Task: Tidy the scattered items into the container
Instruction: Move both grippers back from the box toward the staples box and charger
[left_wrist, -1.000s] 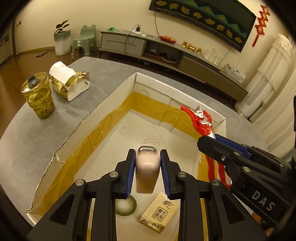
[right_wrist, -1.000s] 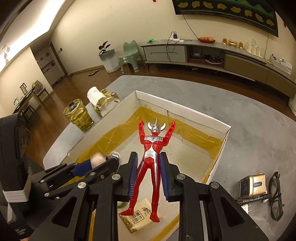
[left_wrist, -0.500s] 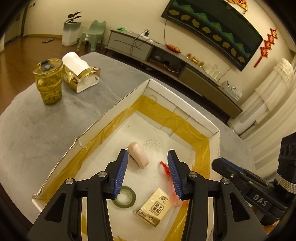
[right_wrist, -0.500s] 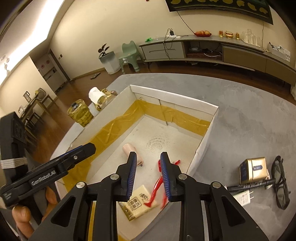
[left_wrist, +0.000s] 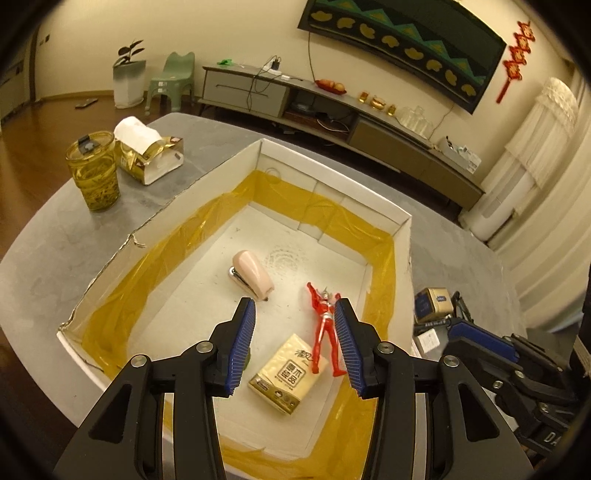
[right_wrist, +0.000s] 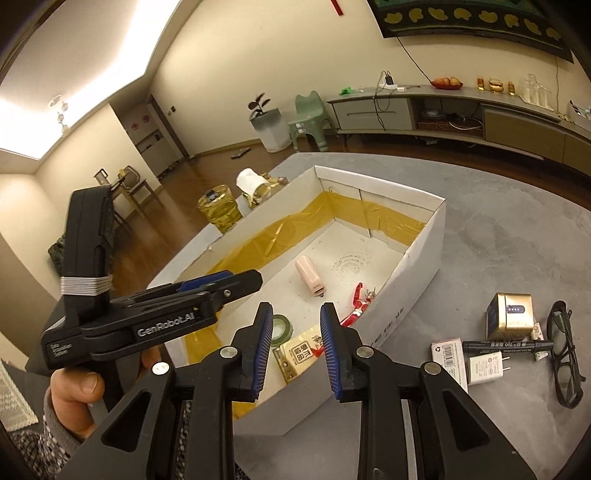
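A white cardboard box (left_wrist: 402, 221) lined with yellow tape sits on the grey table. On its floor lie a pink stapler-like item (left_wrist: 253, 273), a red toy figure (left_wrist: 325, 325), a yellow tissue pack (left_wrist: 288, 373) and a green tape roll (right_wrist: 281, 326). My left gripper (left_wrist: 294, 302) hovers open over the near end of the box, nothing between its pads. My right gripper (right_wrist: 295, 306) is open and empty above the box's near right wall. On the table to the right lie a gold box (right_wrist: 511, 315), a black marker (right_wrist: 506, 345), a white charger (right_wrist: 484, 367) and dark glasses (right_wrist: 565, 354).
A yellow glass tumbler (left_wrist: 94, 173) and a gold tissue box (left_wrist: 147, 155) stand on the table left of the box. A person's hand (right_wrist: 77, 391) grips the left tool's handle. The table's rounded edge runs close along the near left side.
Both grippers opened and let go: the pink item and the red figure now lie in the box. Both grippers pulled back, and the right one swung toward the items on the right.
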